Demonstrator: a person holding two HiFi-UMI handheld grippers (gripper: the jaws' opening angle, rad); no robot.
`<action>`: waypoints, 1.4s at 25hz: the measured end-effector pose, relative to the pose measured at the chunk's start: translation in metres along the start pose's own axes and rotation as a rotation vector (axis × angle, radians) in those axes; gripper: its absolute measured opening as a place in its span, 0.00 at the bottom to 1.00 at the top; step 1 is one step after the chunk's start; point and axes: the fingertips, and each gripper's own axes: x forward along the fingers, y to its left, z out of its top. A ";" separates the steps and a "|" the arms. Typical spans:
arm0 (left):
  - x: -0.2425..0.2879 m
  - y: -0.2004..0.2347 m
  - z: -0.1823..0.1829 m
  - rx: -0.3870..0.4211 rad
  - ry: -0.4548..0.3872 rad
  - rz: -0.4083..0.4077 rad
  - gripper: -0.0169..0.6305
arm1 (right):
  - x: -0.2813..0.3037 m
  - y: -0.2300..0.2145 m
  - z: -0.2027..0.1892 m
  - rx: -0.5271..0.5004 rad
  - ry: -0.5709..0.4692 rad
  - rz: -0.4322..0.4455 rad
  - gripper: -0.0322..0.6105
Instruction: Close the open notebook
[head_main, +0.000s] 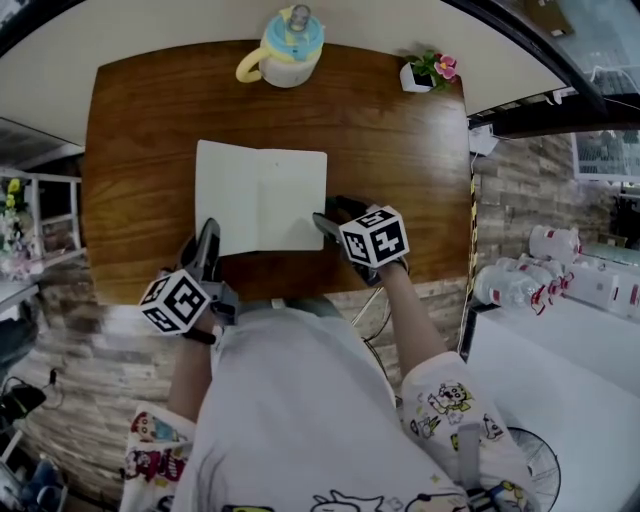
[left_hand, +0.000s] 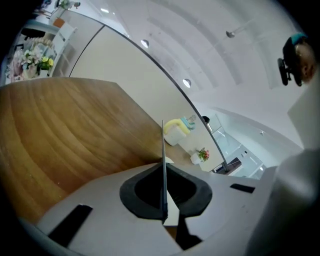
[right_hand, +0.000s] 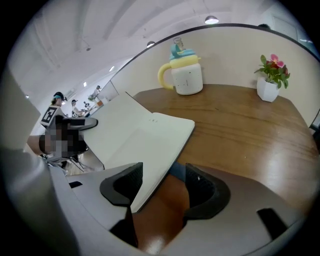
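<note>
White notebook (head_main: 260, 197) open on table (head_main: 400, 150); left gripper (left_hand: 164, 172) clamped on its left leaf, right gripper (right_hand: 160, 187) gaping around right edge.

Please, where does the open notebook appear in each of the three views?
Head view: notebook open at the middle of the table.
Left gripper view: edge-on, a thin upright line clamped in the left gripper fingers.
Right gripper view: left of centre, its near edge between the right gripper fingers, which stand apart.
Shared landmark: yellow-handled cup at the table's far side.
</note>
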 end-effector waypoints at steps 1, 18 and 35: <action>-0.003 0.000 0.001 0.013 0.001 0.008 0.03 | -0.002 0.002 0.000 0.001 -0.016 0.004 0.46; -0.007 -0.035 -0.005 0.326 0.081 0.087 0.04 | -0.068 0.021 0.021 -0.019 -0.292 -0.020 0.23; 0.012 -0.086 -0.035 0.652 0.188 0.014 0.19 | -0.127 0.032 0.019 0.029 -0.459 -0.045 0.10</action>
